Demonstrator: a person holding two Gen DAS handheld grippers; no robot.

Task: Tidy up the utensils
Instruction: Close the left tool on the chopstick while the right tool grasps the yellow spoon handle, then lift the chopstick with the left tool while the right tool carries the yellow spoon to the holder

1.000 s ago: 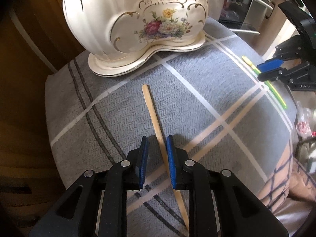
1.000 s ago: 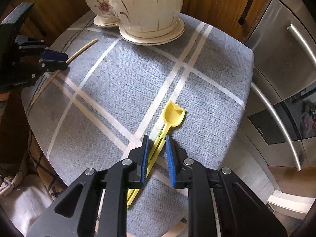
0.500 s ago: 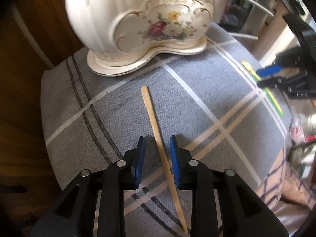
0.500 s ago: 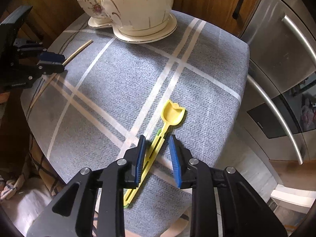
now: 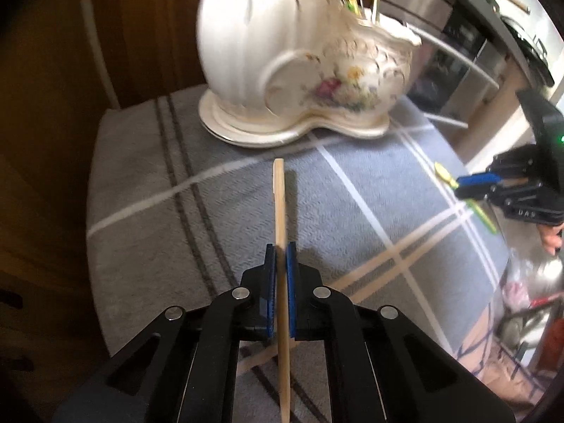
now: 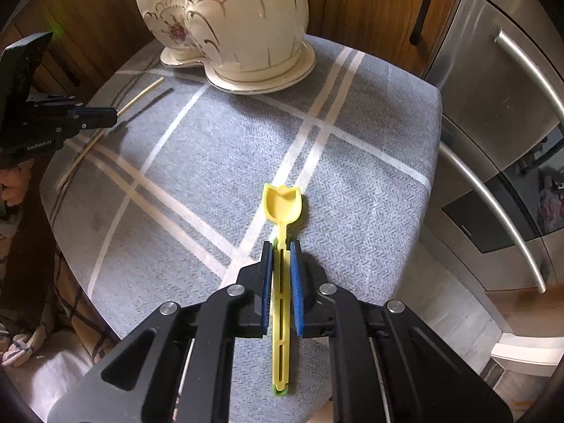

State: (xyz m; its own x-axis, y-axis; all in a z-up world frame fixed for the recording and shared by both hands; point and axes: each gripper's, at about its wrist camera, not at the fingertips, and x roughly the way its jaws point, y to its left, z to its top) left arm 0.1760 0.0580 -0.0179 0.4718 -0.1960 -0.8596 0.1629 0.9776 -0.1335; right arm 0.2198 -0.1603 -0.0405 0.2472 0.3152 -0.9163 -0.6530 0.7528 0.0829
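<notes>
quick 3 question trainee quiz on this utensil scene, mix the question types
1. True or false: the left gripper is shut on the wooden stick.
2. What lies between the right gripper's pads? A) metal fork B) yellow spoon C) knife
3. Fill in: both utensils are over a grey plaid ____, in front of the ceramic holder.

Key:
1. True
2. B, the yellow spoon
3. Cloth

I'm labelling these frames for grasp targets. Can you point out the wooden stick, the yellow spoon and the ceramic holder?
wooden stick (image 5: 279,204): left wrist view, on the shaft ahead of the pads.
yellow spoon (image 6: 282,204): right wrist view, on the tulip-shaped bowl.
ceramic holder (image 6: 246,10): right wrist view, on its ribbed front wall.
</notes>
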